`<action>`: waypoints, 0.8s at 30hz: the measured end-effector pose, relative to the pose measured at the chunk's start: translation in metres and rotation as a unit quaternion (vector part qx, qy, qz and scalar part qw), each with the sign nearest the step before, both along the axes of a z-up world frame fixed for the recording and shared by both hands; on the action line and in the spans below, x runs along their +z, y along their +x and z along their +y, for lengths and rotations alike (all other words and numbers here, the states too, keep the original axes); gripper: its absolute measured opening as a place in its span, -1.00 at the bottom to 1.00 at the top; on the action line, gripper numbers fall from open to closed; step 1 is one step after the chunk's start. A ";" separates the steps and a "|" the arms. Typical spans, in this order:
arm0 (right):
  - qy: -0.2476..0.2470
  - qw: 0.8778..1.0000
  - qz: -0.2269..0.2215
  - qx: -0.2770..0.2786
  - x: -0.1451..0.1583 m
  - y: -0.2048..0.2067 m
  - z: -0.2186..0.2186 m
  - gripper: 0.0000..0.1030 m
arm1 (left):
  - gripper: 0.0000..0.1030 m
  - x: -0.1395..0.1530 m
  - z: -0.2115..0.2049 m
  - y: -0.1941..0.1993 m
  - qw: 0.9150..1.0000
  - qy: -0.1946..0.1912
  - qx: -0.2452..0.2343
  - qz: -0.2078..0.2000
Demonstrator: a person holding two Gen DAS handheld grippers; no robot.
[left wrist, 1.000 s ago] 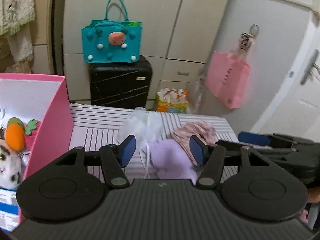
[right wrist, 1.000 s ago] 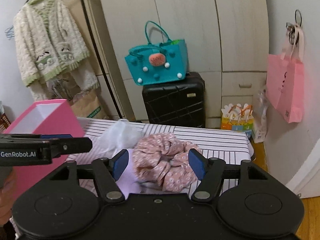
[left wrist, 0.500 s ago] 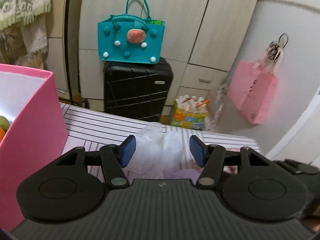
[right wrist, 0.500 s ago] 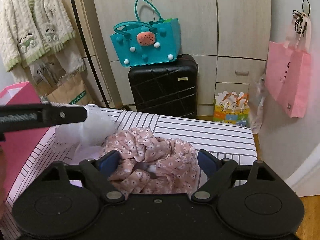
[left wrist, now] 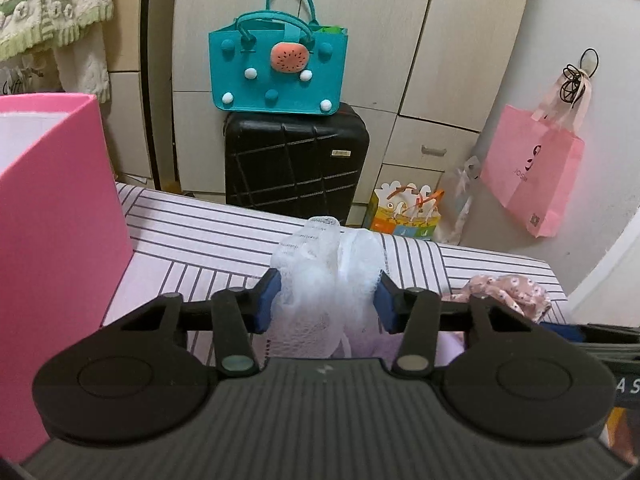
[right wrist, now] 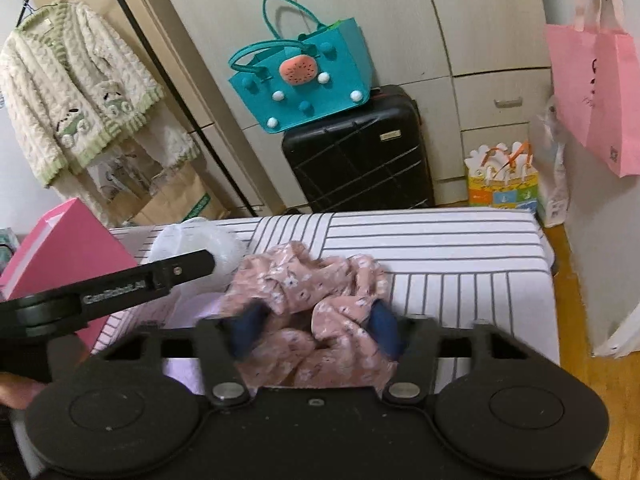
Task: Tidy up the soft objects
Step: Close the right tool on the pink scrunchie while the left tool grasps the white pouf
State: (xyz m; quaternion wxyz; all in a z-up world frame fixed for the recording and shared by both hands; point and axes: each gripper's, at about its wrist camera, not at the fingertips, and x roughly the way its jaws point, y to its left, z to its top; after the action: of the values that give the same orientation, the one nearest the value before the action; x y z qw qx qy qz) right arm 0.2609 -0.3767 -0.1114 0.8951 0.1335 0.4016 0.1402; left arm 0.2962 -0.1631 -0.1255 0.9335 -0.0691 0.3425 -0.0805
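Left wrist view: the left claw (left wrist: 326, 300), earlier wider, is being closed on the white mesh pouf (left wrist: 324, 276); the right claw (right wrist: 314, 330) is being closed around the pink floral scrunchie (right wrist: 312, 300) on the striped surface (right wrist: 440, 240).

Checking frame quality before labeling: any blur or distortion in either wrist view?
Left wrist: sharp, fisheye bends the wardrobe edges. Right wrist: slightly soft, text on the other tool's arm smeared, scrunchie a bit blurred, dark corners.

Matte black left gripper (left wrist: 326, 300) and right gripper (right wrist: 316, 326), ribbed housings, paired round discs, silver pivot screws, dark blue pads (left wrist: 267, 300), white lettering along one black finger (right wrist: 120, 290), a hand (right wrist: 16, 390) partly seen behind it.
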 end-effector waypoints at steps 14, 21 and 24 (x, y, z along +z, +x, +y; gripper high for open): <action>-0.041 0.996 -0.072 -0.018 0.036 -0.032 0.007 -0.79 | -0.52 0.034 0.023 -0.031 0.999 -0.027 0.006 -0.024; -0.077 0.993 -0.075 -0.036 0.061 -0.061 0.009 -0.79 | -0.53 0.063 0.038 -0.064 0.998 -0.043 -0.021 -0.036; -0.078 0.995 -0.053 -0.036 0.064 -0.072 0.013 -0.79 | -0.53 0.067 0.043 -0.075 0.997 -0.053 -0.054 -0.020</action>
State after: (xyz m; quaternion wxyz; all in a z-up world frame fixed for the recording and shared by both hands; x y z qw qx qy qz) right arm 0.1884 -0.3632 -0.0470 0.9271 0.0699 0.3586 0.0831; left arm 0.2213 -0.1201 -0.0583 0.9294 -0.0985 0.3223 -0.1503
